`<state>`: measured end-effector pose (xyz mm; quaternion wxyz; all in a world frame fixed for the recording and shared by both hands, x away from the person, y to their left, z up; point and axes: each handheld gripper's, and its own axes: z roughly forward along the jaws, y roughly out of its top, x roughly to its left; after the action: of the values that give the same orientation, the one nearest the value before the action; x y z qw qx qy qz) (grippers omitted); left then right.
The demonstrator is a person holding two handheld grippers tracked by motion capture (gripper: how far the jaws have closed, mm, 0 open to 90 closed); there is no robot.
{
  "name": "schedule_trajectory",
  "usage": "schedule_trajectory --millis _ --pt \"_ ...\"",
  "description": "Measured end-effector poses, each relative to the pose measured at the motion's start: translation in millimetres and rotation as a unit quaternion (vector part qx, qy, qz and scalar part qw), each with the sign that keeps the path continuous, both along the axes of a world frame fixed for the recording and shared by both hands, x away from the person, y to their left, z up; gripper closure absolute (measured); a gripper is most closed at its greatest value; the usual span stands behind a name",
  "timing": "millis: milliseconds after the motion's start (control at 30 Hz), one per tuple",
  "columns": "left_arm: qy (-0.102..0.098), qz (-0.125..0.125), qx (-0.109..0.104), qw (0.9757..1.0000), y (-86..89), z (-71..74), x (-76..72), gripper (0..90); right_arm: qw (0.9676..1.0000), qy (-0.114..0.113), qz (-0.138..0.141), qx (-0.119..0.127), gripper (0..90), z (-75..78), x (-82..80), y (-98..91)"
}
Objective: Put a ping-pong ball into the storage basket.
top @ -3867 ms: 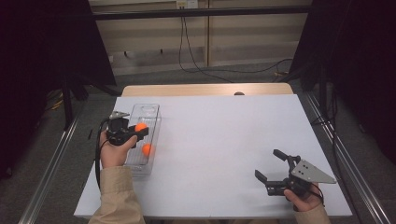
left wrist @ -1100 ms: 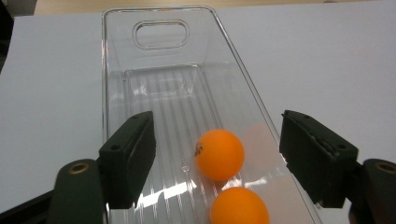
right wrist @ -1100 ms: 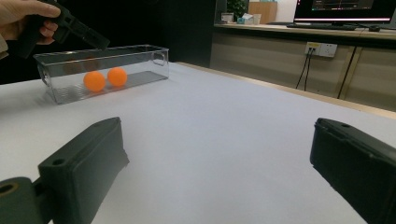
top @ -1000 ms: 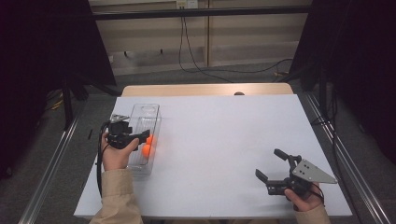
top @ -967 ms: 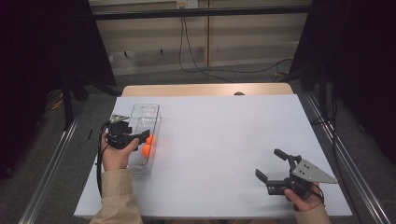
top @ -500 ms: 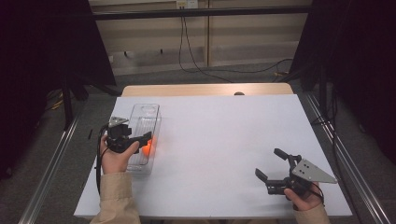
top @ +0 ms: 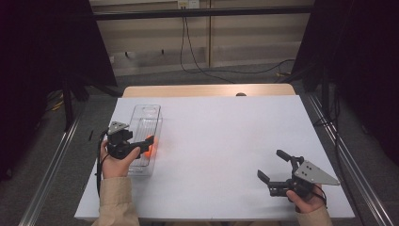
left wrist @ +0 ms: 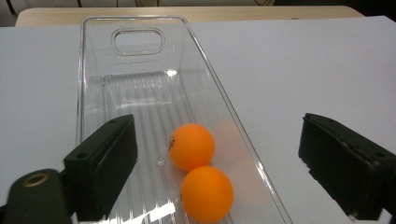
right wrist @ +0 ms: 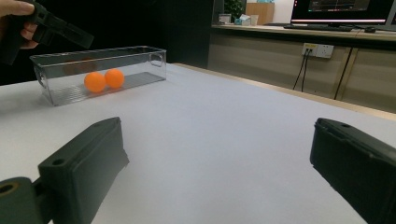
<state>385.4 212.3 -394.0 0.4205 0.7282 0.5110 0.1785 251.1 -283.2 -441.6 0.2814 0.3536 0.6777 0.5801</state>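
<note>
Opening your left gripper [left wrist: 224, 177] over the bin [left wrist: 93, 56] has let the second ball [left wrist: 207, 193] go: the jaws have just been spreading and now stand released with nothing between them, and the ball lies on the bin floor touching the first ball [left wrist: 192, 146]. Both sit at the near end by the right wall. Your right gripper [top: 278, 170] rests released on the tabletop [top: 226, 132], well apart from the bin. That drop looks done; no further balls show on the tabletop
</note>
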Motion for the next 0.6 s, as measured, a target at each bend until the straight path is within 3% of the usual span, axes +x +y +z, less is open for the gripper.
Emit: schedule_trajectory --millis 600 --pt "-0.04 -0.029 -0.028 0.9984 -4.8 -3.2 -11.6 3.3 1.0 0.0 0.0 -0.001 2.7 -0.1 0.3 0.0"
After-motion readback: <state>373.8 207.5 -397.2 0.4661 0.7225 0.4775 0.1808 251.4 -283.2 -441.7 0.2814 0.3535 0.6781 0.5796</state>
